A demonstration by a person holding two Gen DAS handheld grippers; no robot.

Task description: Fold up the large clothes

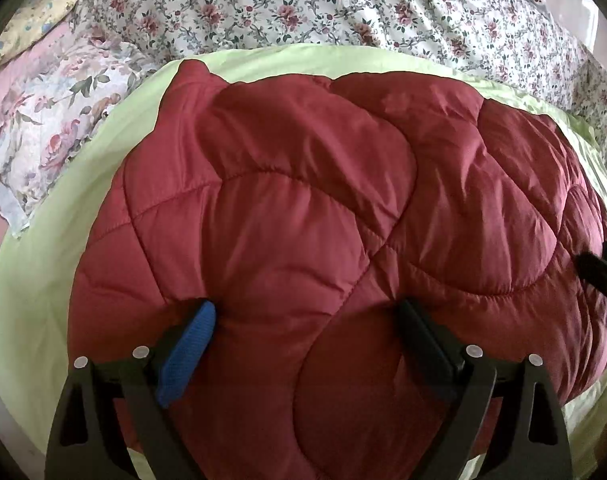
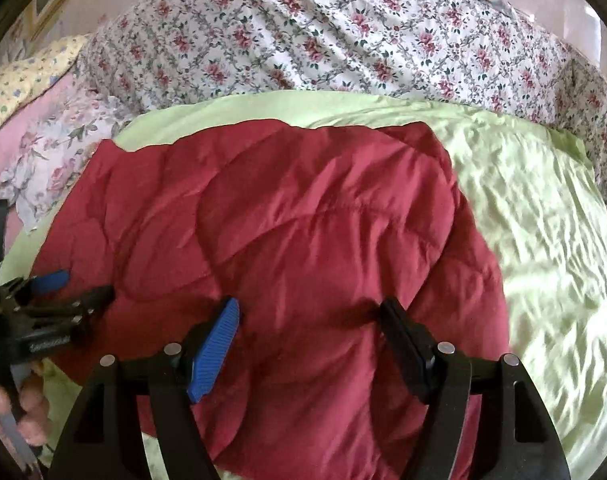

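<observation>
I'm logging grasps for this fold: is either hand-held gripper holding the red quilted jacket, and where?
Nothing is held. Both the left hand-held gripper and the right hand-held gripper are open over the red quilted jacket.

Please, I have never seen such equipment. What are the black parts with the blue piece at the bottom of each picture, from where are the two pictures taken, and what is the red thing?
There is no robot: a person holds one two-finger gripper in each hand, and each gripper carries a wide-angle camera looking along its fingers. One picture comes from the left gripper, the other from the right gripper. The blue piece is a finger pad. Both grippers are open, above a red quilted jacket and holding nothing. The jacket lies on a light green sheet, with a floral bedcover behind it. The other gripper shows at each picture's edge.
</observation>
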